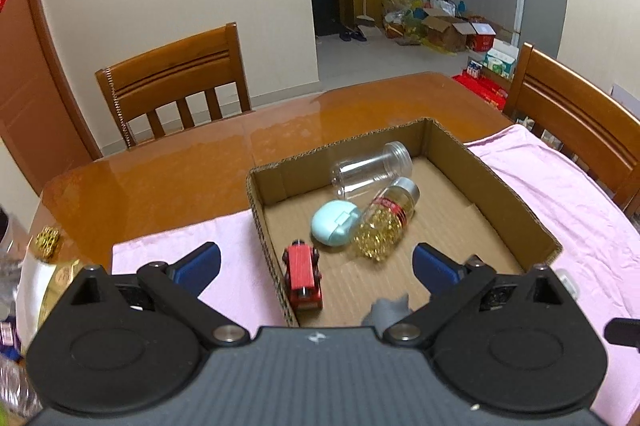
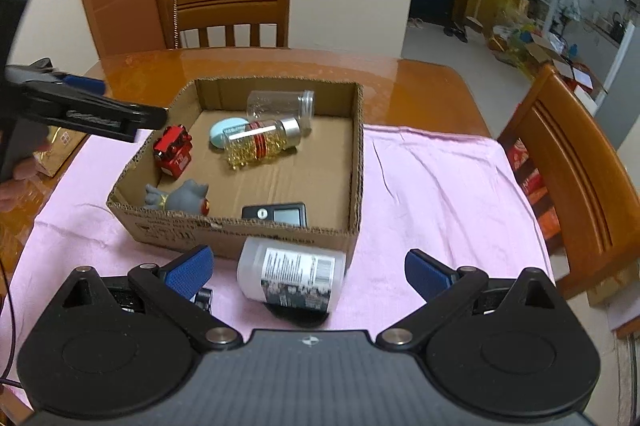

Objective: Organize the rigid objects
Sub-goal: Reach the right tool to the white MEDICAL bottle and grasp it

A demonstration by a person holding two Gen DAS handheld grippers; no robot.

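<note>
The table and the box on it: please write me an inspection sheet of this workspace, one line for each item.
Surface: wooden table, glossy, with a pink cloth spread over the near part.
Job's things: cardboard box on the cloth, holding a red toy truck, a grey toy figure, a mint case, a clear empty jar, a capsule bottle lying down, and a black device. A white bottle lies outside, against the box front.
Clutter: gold packaging at the table's left edge.
Grippers: left gripper open over the box, empty; right gripper open, astride the white bottle, not pressing it.
Cables: thin cable, left edge.
Surroundings: two wooden chairs, door, cluttered kitchen behind.
</note>
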